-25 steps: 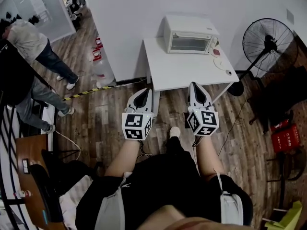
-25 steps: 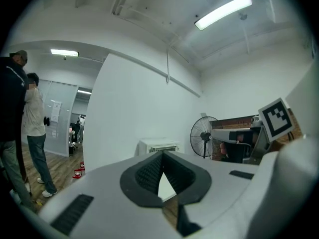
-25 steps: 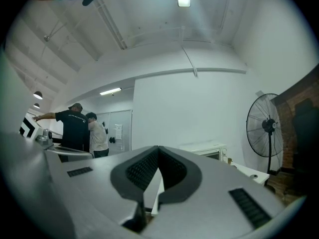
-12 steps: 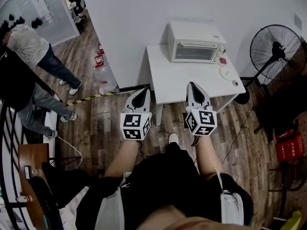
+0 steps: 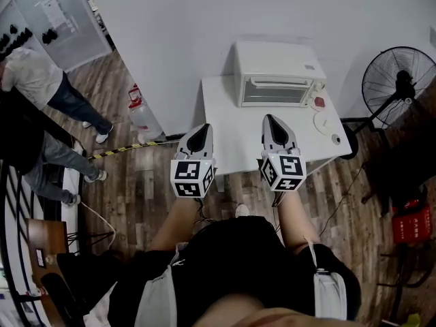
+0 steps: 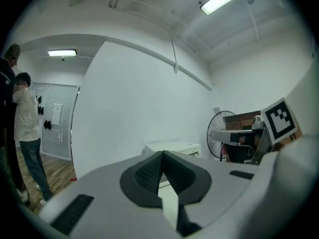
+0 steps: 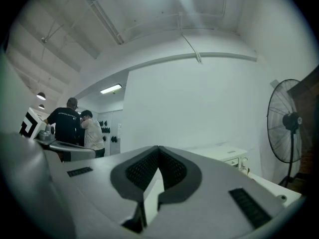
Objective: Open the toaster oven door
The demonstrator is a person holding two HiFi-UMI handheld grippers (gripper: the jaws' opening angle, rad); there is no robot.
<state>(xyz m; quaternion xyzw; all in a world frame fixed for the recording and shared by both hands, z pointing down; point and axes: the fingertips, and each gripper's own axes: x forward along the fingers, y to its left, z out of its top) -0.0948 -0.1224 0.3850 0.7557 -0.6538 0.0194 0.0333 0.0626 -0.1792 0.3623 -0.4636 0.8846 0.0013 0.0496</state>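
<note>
the left tongs are shut tight. its two dark pads meet at the tip and nothing is between them. the right tongs are shut tight too, with the pads pressed together, and they hold nothing. the two tongs sit side by side, a little apart, and both point toward the white wall. each one has a cube with black and white squares at its back end. the tips touch nothing that shows.

a small white table stands in front of the tongs, pushed up to the wall. the tip of the right tongs is above the table top. the tip of the left tongs is at the table's left edge. the toaster oven sits at the far end of the table, straight ahead of the right tongs and well apart from its tip. it is ahead and to the right of the left tongs. its door faces the tongs and is shut.

a small red thing and a white dish lie on the table, off to the right of the right tongs.

the floor under the tongs is brown wood. a black fan stands far to the right of the right tongs. a big clear bottle stands by the wall, left of the left tongs. a strip of yellow and black tape lies on the floor near it. farther left stand a person in a pale top and another in dark clothes.
</note>
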